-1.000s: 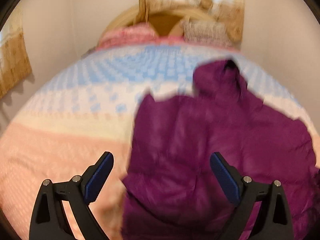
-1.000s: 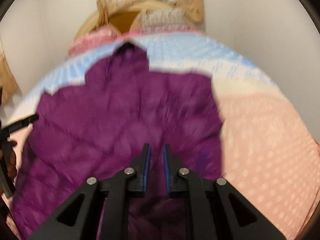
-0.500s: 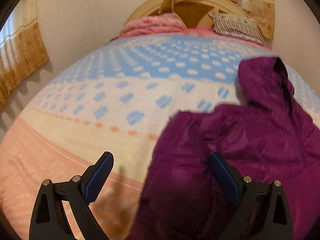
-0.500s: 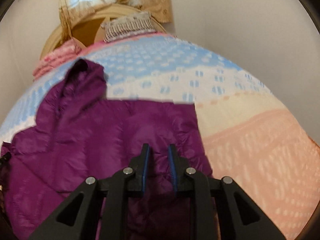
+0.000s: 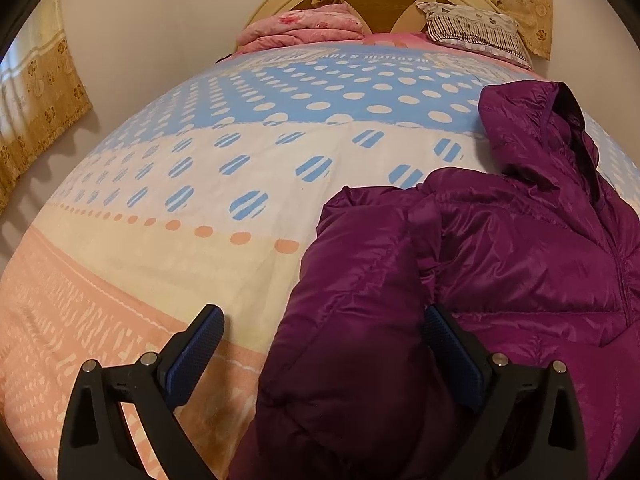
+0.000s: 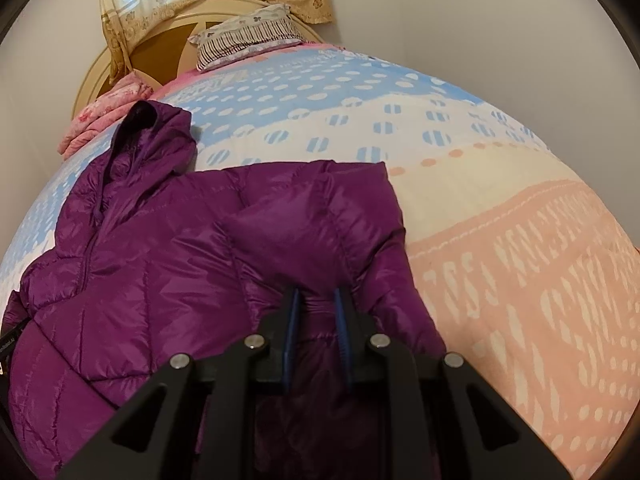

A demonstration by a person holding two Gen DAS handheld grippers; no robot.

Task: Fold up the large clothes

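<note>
I am working over a bed covered by a quilt (image 5: 208, 184) banded in blue, cream and peach, and every position here is given relative to the purple puffer jacket (image 6: 160, 272) lying on it. The jacket sits on the quilt's nearer part, its long axis running from the hem close to me up to the hood (image 6: 152, 136), which points toward the headboard (image 6: 160, 52) beyond it. The zip runs along that axis, facing up. My right gripper (image 6: 316, 312) has its fingers narrowed onto a pinch of the jacket's right sleeve (image 6: 320, 216), which lies folded in over the body. My left gripper (image 5: 320, 340) stands with fingers wide apart and pinching nothing, straddling the jacket's left sleeve (image 5: 352, 280); one pad (image 5: 200, 344) hangs over bare quilt beside the jacket, the other (image 5: 448, 344) just over the purple fabric. A pink folded blanket (image 5: 304, 28) and a striped pillow (image 5: 472, 28) lie well beyond the hood. To do this step well, I judge I should close the left fingers on that sleeve, carry it across in line with the first, then lay both flat so the slippery padding does not spring open.
</note>
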